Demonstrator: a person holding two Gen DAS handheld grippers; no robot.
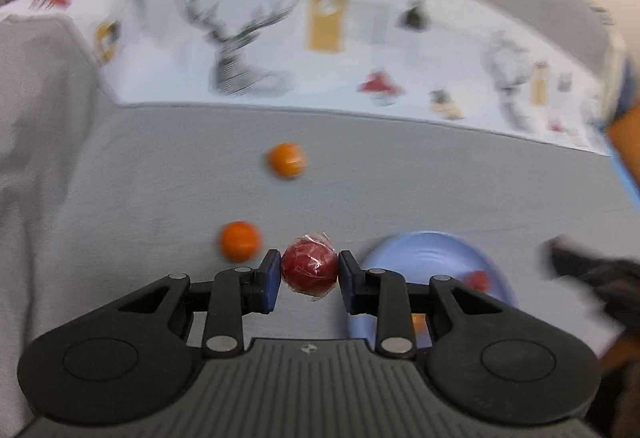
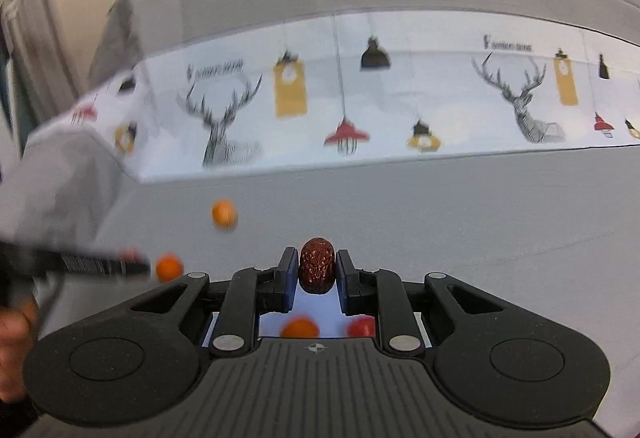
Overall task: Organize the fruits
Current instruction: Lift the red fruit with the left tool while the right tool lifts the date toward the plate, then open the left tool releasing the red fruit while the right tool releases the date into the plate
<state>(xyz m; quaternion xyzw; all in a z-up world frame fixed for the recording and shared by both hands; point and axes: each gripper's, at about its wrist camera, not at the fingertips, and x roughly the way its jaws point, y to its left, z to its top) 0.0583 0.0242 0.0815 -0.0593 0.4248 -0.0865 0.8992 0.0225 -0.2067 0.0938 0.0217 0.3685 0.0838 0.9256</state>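
Note:
My left gripper (image 1: 309,272) is shut on a round red fruit in clear wrap (image 1: 309,266), held above the grey surface. Two small oranges (image 1: 239,241) (image 1: 287,159) lie on the grey cloth ahead and to its left. A blue plate (image 1: 424,258) sits to the right under the fingers, with a red fruit (image 1: 478,280) and an orange piece (image 1: 418,322) on it. My right gripper (image 2: 317,270) is shut on a wrinkled dark red date (image 2: 317,265). Below it an orange (image 2: 300,328) and a red fruit (image 2: 361,326) show on the plate. Two oranges (image 2: 169,266) (image 2: 224,213) lie to the left.
A white cloth printed with deer, lamps and clocks (image 2: 360,97) runs across the back of the grey surface (image 2: 480,217). The other gripper shows as a dark blur at the left edge (image 2: 80,262) of the right wrist view and at the right edge (image 1: 592,274) of the left wrist view.

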